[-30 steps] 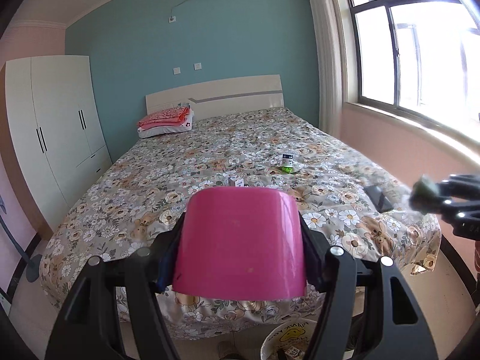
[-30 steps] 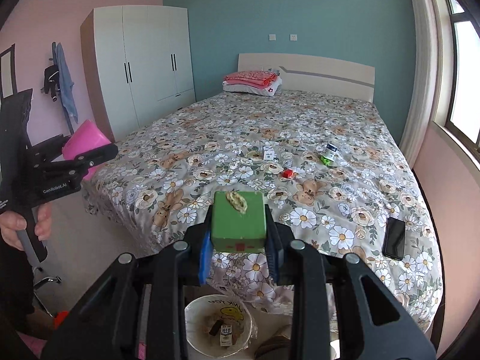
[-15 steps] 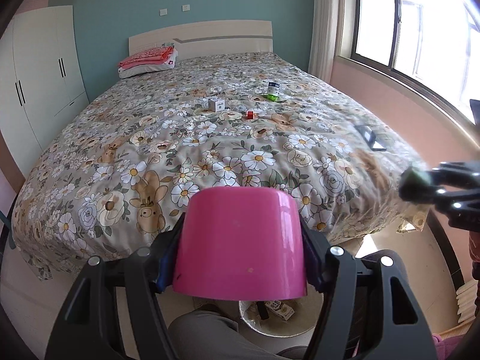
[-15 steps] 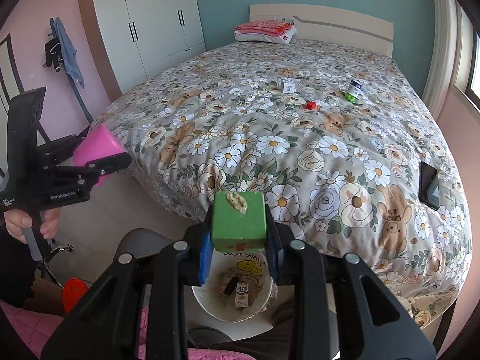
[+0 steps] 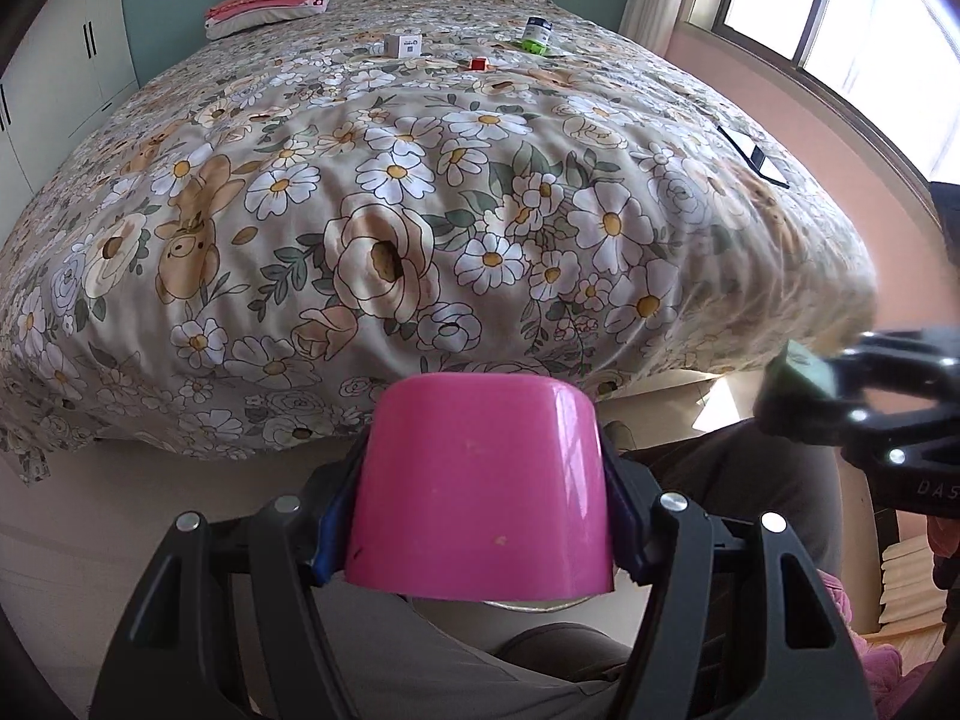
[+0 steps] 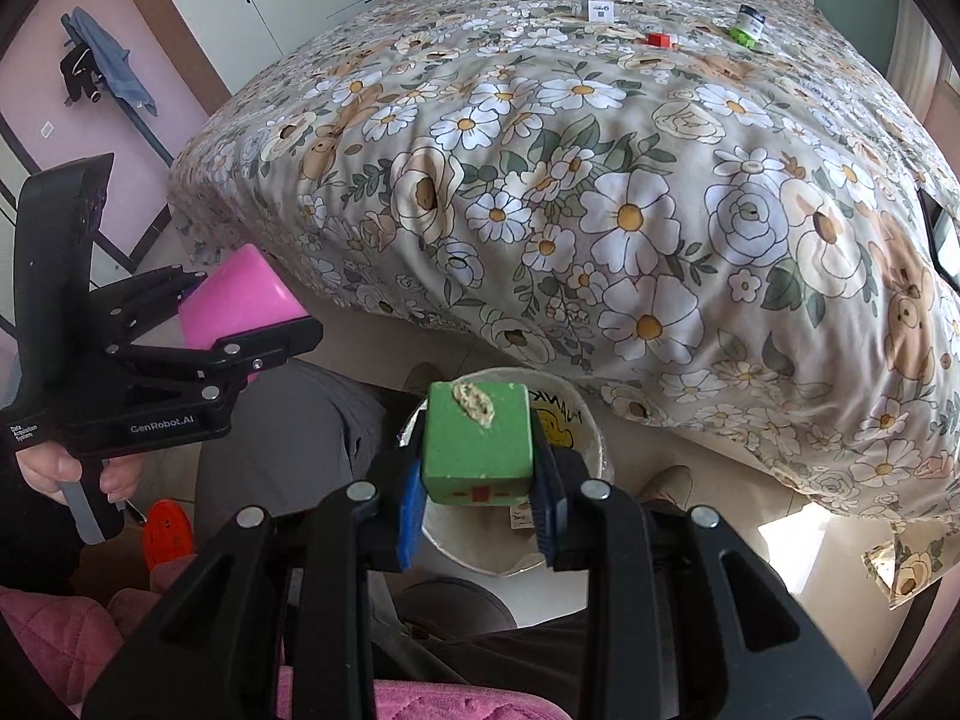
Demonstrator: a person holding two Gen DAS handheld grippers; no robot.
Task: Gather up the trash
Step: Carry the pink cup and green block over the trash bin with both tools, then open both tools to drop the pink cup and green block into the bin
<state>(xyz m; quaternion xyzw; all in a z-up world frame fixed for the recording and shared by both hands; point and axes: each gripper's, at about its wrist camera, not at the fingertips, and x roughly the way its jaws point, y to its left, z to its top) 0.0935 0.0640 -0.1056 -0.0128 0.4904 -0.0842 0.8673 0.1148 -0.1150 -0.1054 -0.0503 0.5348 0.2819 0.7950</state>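
Left tool (image 5: 480,516): clamping the pink cup (image 5: 480,486) upside down, likely for tipping out.
Right tool (image 6: 477,495): gripping the green block (image 6: 477,441), hovering directly over the bin (image 6: 591,450), ready for dropping.
Bin: sitting on the floor against the bed (image 6: 600,180).
Remaining: small items lying far up the bed.

— What do the tools look like?
— The left gripper (image 6: 264,324) is black plastic with silver screws and white "GenRobot.AI" lettering behind them; the right gripper (image 6: 477,495) has blue finger pads.
— Clothing?
— Grey trousers (image 6: 288,420).
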